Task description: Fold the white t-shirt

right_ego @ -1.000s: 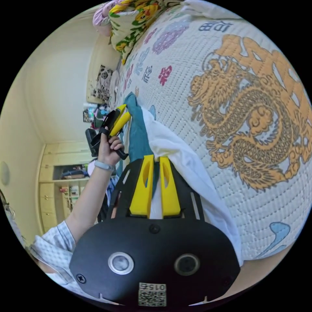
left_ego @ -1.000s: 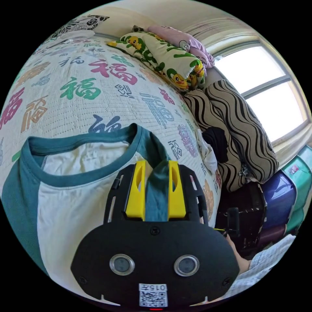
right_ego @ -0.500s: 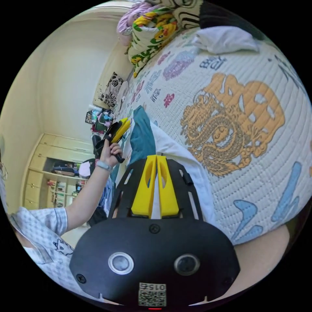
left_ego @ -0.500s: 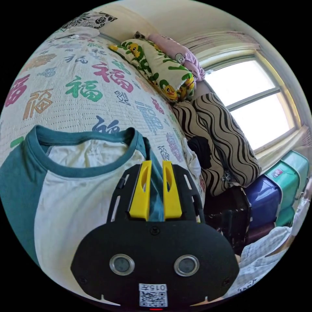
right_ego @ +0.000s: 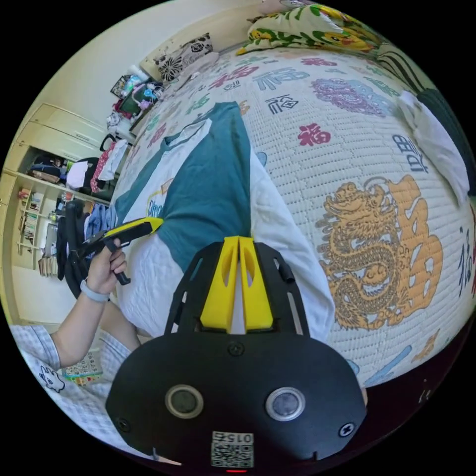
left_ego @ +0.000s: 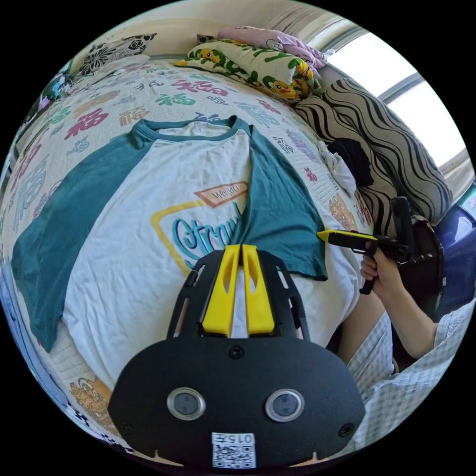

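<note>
**White tee spread flat, one teal sleeve turned in**

The white t-shirt [left_ego: 134, 208] lies front-up on the quilted bedspread [right_ego: 317, 94], a stitched cotton cover printed with coloured characters and an orange dragon [right_ego: 377, 248]. Its soft knit body carries a yellow-outlined print; the collar and raglan sleeves are teal. One sleeve [left_ego: 282, 208] is folded over the chest, the other [left_ego: 54, 218] lies out flat.

The left gripper [left_ego: 237, 248] hovers above the hem with its yellow plastic jaws closed together, nothing between them. The right gripper [right_ego: 239, 240] is likewise closed and empty, over the shirt's edge. Striped cushions [left_ego: 386, 148] and a duck-print pillow [left_ego: 248, 59] bunch up along the bed's far side.
</note>
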A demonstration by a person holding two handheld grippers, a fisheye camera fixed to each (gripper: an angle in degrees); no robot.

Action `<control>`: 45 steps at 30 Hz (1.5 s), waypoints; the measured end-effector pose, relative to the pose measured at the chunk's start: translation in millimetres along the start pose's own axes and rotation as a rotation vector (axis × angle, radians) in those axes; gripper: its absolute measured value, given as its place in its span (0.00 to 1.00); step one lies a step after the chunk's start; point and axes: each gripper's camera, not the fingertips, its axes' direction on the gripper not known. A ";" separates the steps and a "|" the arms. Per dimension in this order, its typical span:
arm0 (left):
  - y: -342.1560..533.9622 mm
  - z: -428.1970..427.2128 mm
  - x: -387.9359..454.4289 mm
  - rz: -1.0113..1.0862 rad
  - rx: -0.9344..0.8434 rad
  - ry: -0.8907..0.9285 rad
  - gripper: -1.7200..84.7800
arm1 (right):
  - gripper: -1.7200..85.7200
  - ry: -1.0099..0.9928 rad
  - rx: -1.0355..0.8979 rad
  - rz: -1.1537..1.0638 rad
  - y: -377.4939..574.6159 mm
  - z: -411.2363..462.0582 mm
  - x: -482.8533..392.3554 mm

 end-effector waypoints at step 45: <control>291.2 -301.9 -64.7 -0.307 0.682 -0.317 0.01 | 0.02 -0.288 -0.150 -0.570 -278.4 215.2 -388.8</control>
